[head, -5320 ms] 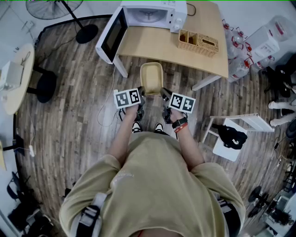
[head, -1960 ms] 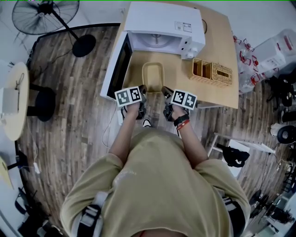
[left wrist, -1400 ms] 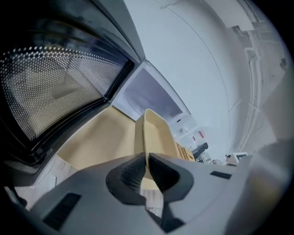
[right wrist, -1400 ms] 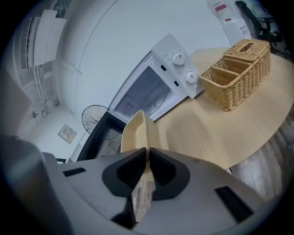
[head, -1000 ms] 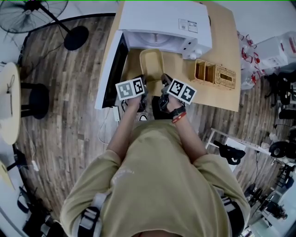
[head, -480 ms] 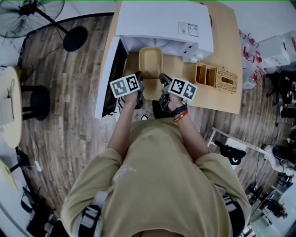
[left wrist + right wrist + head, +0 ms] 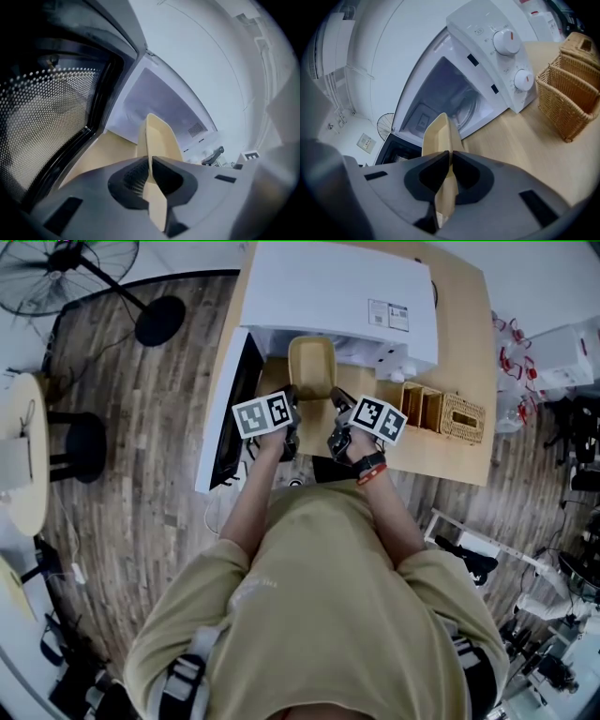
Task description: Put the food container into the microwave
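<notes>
The beige rectangular food container [image 7: 311,368] hangs above the wooden table [image 7: 459,381], its far end at the mouth of the white microwave [image 7: 337,292]. My left gripper [image 7: 292,407] is shut on the container's left rim [image 7: 151,154]. My right gripper [image 7: 334,411] is shut on the right rim [image 7: 447,159]. The microwave door [image 7: 230,409] stands open to the left, and the cavity [image 7: 454,101] with its round turntable lies straight ahead. The container [image 7: 436,136] looks empty.
A wicker organiser [image 7: 441,411] stands on the table right of the microwave, close to the control knobs [image 7: 506,41]. A floor fan [image 7: 70,263] and a round side table [image 7: 23,456] stand at the left. Bags and gear lie at the right.
The person has walked up to the table carrying the container in both grippers. In the last second the container moved forward to the microwave's opening.
</notes>
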The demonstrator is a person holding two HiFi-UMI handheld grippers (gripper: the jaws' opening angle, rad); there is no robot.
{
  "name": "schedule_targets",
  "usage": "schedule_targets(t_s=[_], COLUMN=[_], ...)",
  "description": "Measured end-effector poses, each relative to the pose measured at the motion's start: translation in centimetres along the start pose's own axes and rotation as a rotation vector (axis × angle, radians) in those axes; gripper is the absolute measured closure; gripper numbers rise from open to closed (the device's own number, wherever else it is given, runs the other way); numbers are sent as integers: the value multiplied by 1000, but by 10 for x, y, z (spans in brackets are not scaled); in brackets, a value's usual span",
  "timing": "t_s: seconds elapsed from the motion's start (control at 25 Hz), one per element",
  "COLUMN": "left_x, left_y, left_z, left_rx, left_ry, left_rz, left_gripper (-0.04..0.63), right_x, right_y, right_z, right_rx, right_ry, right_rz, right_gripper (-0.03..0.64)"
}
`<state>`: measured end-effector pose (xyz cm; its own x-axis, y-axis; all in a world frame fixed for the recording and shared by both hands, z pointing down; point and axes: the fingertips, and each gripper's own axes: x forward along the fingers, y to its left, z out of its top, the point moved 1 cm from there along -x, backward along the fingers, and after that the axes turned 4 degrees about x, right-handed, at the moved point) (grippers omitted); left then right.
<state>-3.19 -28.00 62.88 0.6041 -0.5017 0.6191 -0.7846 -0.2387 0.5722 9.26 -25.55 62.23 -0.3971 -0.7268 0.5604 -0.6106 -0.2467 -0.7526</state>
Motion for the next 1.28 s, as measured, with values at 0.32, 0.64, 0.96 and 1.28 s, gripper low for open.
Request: schedule_targets(t_s=[0.32,0.64,0.96,1.28], left_x=[15,36,53,70], left_y=[6,0,-2,-1], left_z=[20,38,52,66], left_rx=[-17,221,212,210], left_ry=[-25,-85,-103,-143], left_rz=[31,152,149,130], left_gripper=[555,555,555,555], right_x=[14,26,38,53], right_y=[3,-4,-8,-8], right_z=[12,21,38,60], right_rx=[18,22,16,-21], right_ry=[18,44,47,28], right_rz=[23,19,29,42], right_gripper=[572,572,572,572])
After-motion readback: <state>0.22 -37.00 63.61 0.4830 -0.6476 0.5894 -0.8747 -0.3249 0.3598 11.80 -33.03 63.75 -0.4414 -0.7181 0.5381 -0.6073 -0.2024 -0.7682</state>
